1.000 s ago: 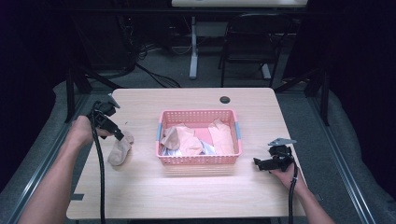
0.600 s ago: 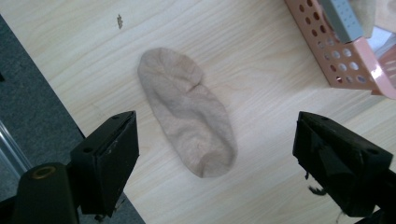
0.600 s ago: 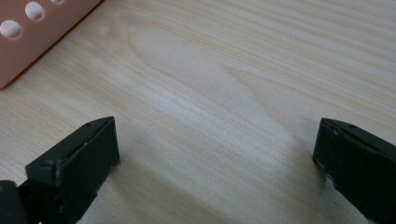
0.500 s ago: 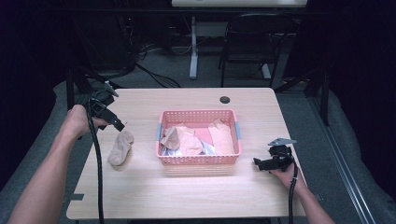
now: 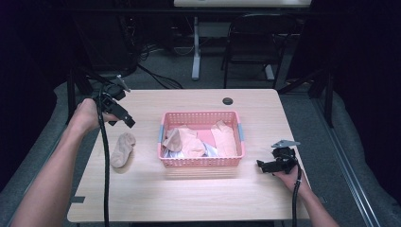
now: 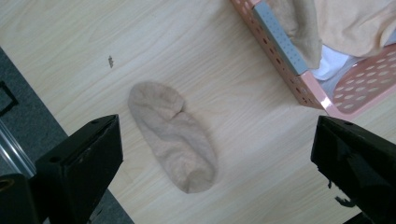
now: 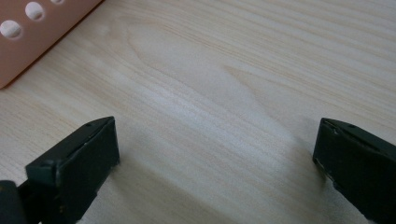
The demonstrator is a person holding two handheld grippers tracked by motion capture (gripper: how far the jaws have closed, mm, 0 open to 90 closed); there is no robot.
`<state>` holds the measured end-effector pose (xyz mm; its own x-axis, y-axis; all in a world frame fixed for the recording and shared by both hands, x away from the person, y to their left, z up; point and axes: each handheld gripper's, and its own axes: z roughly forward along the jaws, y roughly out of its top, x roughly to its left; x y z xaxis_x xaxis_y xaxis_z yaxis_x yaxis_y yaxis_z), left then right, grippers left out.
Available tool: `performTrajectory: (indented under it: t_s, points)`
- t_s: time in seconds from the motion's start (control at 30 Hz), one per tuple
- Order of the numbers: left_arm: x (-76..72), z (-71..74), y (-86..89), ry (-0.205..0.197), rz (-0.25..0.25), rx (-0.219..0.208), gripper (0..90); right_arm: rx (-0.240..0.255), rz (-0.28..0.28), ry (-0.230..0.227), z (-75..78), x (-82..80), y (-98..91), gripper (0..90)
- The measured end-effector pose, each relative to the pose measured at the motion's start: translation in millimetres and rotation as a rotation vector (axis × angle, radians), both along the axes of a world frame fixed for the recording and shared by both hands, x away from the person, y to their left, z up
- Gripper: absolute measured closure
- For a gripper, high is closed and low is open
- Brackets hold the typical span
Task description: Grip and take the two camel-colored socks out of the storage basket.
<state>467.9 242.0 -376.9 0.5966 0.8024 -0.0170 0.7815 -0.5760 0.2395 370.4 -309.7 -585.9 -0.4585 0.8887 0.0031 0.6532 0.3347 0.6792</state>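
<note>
Work in hand: a person is moving socks out of the pink basket (image 5: 202, 161) and onto the tabletop (image 5: 189, 194), one at a time as far as I can judge.

Left claw (image 5: 128, 121): it is hanging above the tabletop's left part, clear of everything. Its jaws have just been opening and are now standing spread wide, with nothing between them.

Beige sock (image 6: 172, 135): it is lying flat on the bare wood, directly below the left claw in the left gripper view and well apart from both jaws. In the high view it is resting left of the basket, not touching it.

Right claw (image 5: 261, 164): it is resting low by the basket's right side, near the front corner. Its jaws are spread, gripping nothing, with bare wood between them in the right gripper view.

Basket contents: several more beige and pink socks (image 5: 189, 141) are lying bunched inside, with something white (image 5: 212, 151) peeking out beneath them.

Done so far: one sock is sitting out on the tabletop, released.

Left to do: judging by the pile, most of the work is remaining; the basket is holding the bulk of the socks, and whether the one outside is awaiting a partner I cannot tell.

Likely next: the free left claw is well placed to be reaching back toward the basket.
</note>
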Motion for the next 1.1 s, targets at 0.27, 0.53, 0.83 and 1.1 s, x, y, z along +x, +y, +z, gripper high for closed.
performTrajectory:
  t_s: [0.27,0.53,0.83,1.1]
  points:
    - [3.3,-0.9,-27.2,-0.004,-0.047,-0.007,1.6,0.000,0.000,0.000,0.0,0.0,0.0,0.0]
    - [8.3,-2.0,-64.3,-0.005,-0.109,-0.008,2.1,0.000,0.000,0.000,0.0,0.1,0.0,0.0]
    - [12.2,-11.2,-106.9,0.010,-0.174,-0.024,3.9,0.001,-0.001,0.002,0.1,-0.2,0.1,0.0]
    - [14.8,-23.8,-129.1,0.027,-0.212,-0.055,4.9,-0.004,0.001,0.000,0.1,-0.2,-0.1,0.0]
